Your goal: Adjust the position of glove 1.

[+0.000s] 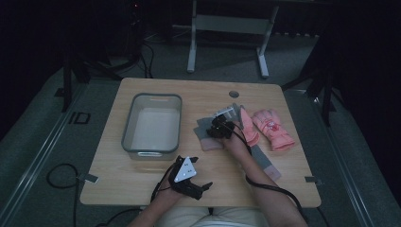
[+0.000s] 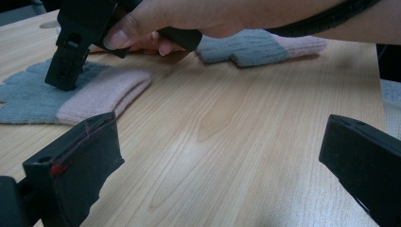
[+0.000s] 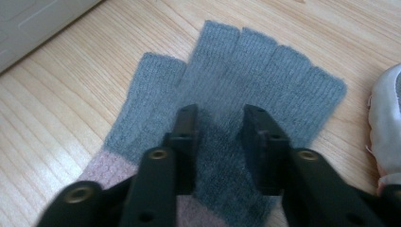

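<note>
Wooden table (image 1: 142,179) under dim light, with a clear bin (image 1: 152,124) standing on its left half. Right of the bin, a grey glove (image 3: 246,71) with a pink cuff, lying flat on the wood near the table's middle, fingers spread toward the far side. A second grey glove (image 2: 255,47) nearer and further right, partly under the forearm. Pink gloves (image 1: 272,127) lying on the right, just beyond the hand. Right gripper (image 3: 220,123) lowered onto the flat grey glove, tips down on the knit of the palm, jaws narrowed but still apart, a strip of fabric between them; pads not clearly pinching it, so counted as open. Seen from the left gripper view, the same tool standing upright on the glove just above the pink cuff. Left gripper (image 1: 204,188) held at the near edge of the table, over bare wood, jaws spread wide and holding nothing.
</note>
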Action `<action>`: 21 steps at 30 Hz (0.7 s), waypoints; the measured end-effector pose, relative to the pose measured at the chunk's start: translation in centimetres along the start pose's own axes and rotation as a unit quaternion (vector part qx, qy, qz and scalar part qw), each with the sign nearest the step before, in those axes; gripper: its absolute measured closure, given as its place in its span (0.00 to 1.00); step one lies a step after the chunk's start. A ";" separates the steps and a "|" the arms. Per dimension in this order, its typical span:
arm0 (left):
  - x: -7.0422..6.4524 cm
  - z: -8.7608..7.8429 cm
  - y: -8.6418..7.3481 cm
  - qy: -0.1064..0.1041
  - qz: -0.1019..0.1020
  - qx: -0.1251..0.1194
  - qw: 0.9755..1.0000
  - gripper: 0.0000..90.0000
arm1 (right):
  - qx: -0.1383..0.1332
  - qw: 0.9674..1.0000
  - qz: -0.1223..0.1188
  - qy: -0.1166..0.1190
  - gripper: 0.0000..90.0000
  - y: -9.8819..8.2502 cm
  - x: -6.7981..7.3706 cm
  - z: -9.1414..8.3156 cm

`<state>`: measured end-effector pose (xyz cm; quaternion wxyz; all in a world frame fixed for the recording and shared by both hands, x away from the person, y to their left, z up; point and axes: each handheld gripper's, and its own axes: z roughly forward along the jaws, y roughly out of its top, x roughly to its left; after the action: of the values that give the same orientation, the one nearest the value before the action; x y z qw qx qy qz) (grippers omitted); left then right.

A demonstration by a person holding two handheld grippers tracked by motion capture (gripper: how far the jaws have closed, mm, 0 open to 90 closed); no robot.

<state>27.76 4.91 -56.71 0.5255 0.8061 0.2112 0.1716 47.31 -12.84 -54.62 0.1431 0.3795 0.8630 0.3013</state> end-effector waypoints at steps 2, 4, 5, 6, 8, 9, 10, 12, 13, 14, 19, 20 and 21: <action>0.0 0.0 0.0 0.000 0.001 -0.001 1.000 0.00 | -0.002 1.000 0.014 0.003 0.88 0.1 0.1 0.0; 0.0 0.0 0.0 -0.001 0.000 -0.001 1.000 0.00 | -0.001 1.000 0.021 0.001 0.90 0.1 0.2 0.0; 0.0 0.0 0.0 -0.001 -0.002 0.000 1.000 0.00 | 0.000 1.000 0.025 0.003 0.92 0.1 0.2 -0.1; 0.0 0.0 0.0 -0.001 -0.002 0.000 1.000 0.00 | 0.000 1.000 0.025 0.003 0.92 0.1 0.2 -0.1; 0.2 0.0 0.0 0.003 -0.011 -0.003 1.000 0.00 | -0.006 0.998 0.057 0.022 0.94 0.1 0.2 -1.1; 0.2 0.0 0.0 0.003 -0.011 -0.003 1.000 0.00 | -0.006 0.998 0.057 0.022 0.94 0.1 0.2 -1.1; 0.2 0.0 0.0 0.003 -0.011 -0.003 1.000 0.00 | -0.010 0.997 0.070 0.024 0.94 0.1 0.3 -1.7; 0.2 0.0 0.0 0.005 -0.008 -0.004 1.000 0.00 | -0.026 0.996 0.083 0.022 0.94 0.0 1.1 -3.6; 0.1 -0.1 0.0 0.006 -0.006 -0.004 1.000 0.00 | -0.032 0.996 0.083 0.021 0.94 -0.1 1.4 -4.5; 0.1 -0.1 0.0 0.005 -0.006 -0.004 1.000 0.00 | -0.042 0.996 0.083 0.016 0.95 -0.2 1.8 -5.4; 0.0 -0.1 0.0 0.008 -0.005 -0.005 1.000 0.00 | -0.069 0.994 0.089 -0.007 0.95 -1.4 3.4 -10.2; 0.0 0.0 0.0 0.008 -0.005 -0.004 1.000 0.00 | -0.075 0.993 0.093 -0.008 0.95 -1.7 3.6 -10.9; 0.0 0.0 0.0 0.008 -0.005 -0.004 1.000 0.00 | -0.075 0.993 0.093 -0.008 0.95 -1.7 3.6 -10.9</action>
<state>27.75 4.97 -56.73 0.5282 0.8015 0.2181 0.1762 38.69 -15.56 -47.30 0.1492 0.4483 0.7977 0.3746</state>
